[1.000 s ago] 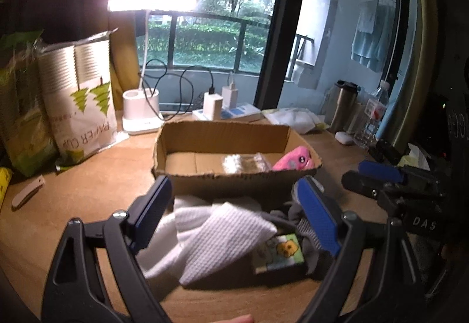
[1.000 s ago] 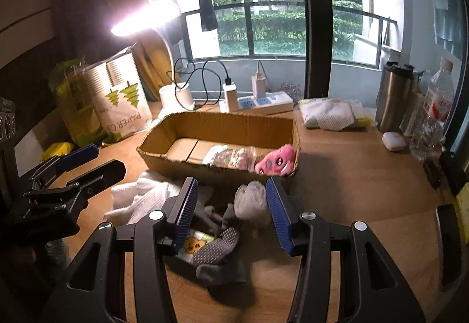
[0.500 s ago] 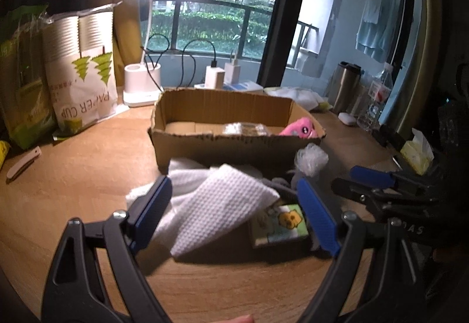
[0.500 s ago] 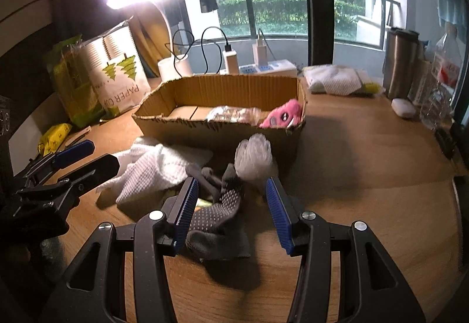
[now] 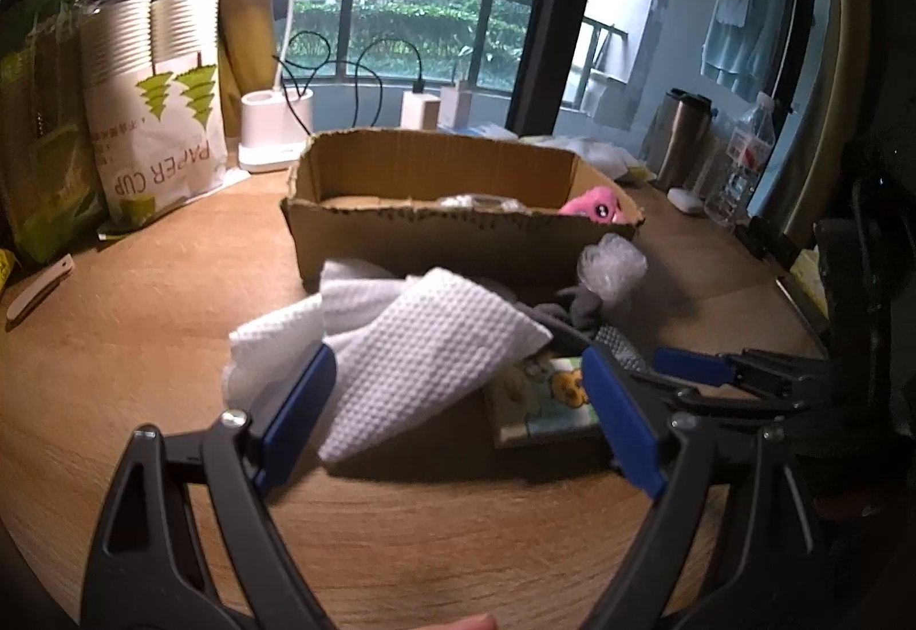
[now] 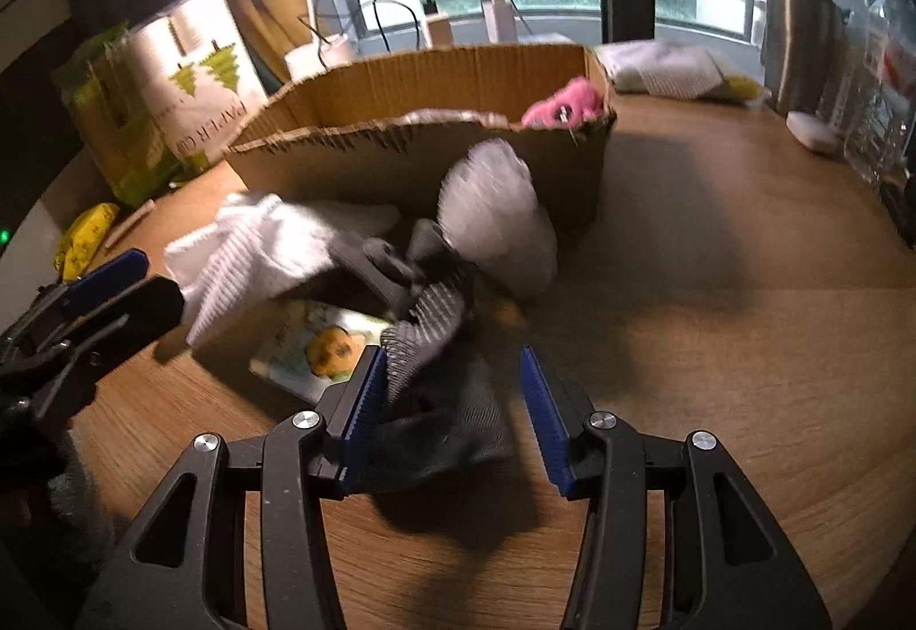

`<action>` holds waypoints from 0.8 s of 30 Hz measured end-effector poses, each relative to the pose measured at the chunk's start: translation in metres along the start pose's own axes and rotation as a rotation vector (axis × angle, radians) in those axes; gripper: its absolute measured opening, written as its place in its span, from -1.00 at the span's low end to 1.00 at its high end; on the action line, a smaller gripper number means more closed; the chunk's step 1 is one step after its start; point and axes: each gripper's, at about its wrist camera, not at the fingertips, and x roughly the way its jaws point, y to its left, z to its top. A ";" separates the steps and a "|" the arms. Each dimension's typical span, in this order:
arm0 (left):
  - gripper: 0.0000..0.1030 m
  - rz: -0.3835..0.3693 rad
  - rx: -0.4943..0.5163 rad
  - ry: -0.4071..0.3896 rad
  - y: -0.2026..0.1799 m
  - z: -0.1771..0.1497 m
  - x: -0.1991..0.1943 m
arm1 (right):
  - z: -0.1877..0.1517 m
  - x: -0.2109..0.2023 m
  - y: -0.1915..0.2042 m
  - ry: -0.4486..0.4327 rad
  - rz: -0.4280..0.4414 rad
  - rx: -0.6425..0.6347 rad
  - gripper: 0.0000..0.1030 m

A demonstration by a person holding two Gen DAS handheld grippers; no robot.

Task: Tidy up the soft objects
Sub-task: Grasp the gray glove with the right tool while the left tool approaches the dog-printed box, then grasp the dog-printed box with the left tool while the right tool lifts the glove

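A white waffle towel (image 5: 423, 349) lies in front of the cardboard box (image 5: 458, 235), and my left gripper (image 5: 452, 384) stands open wide around its near end. Beside the towel, grey socks (image 6: 441, 309) lie over a small packet with a yellow duck picture (image 6: 315, 349). My right gripper (image 6: 451, 364) hangs low over the socks with its jaws closing; sock cloth is between them and only the left pad touches it. A white crinkly ball (image 6: 498, 224) leans on the box wall (image 6: 401, 155). A pink plush toy (image 6: 564, 103) sits inside the box.
A paper cup bag (image 5: 160, 115) and a lamp base (image 5: 275, 126) stand at the back left. A steel flask (image 5: 681, 138) and a water bottle (image 5: 744, 155) stand at the back right, near a folded white cloth (image 6: 664, 69).
Both grippers have sunk toward the pile, the right one further. The right fingers now straddle the grey socks and stand slightly closer together. Nothing on the table has shifted.
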 end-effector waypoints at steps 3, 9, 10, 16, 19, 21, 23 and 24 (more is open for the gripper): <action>0.72 0.004 0.001 0.012 -0.004 -0.003 0.003 | -0.007 0.007 -0.003 0.031 -0.005 -0.005 -0.29; 0.72 -0.006 0.029 0.038 -0.016 -0.004 0.011 | -0.014 0.001 -0.005 0.011 0.010 -0.029 -0.54; 0.72 -0.004 0.036 0.042 -0.019 -0.005 0.012 | -0.015 -0.002 -0.006 0.004 0.017 -0.030 -0.54; 0.72 -0.003 0.082 0.114 -0.038 -0.010 0.033 | -0.014 -0.028 -0.015 -0.071 0.046 -0.028 -0.54; 0.72 -0.002 0.098 0.127 -0.047 -0.012 0.038 | -0.014 -0.040 -0.020 -0.101 0.052 -0.035 -0.54; 0.72 -0.002 0.106 0.139 -0.051 -0.013 0.043 | -0.015 -0.044 -0.023 -0.112 0.054 -0.033 -0.54; 0.72 0.006 0.114 0.156 -0.054 -0.014 0.049 | -0.016 -0.048 -0.027 -0.122 0.055 -0.024 -0.54; 0.72 0.009 0.117 0.163 -0.055 -0.015 0.052 | -0.016 -0.049 -0.029 -0.127 0.055 -0.020 -0.54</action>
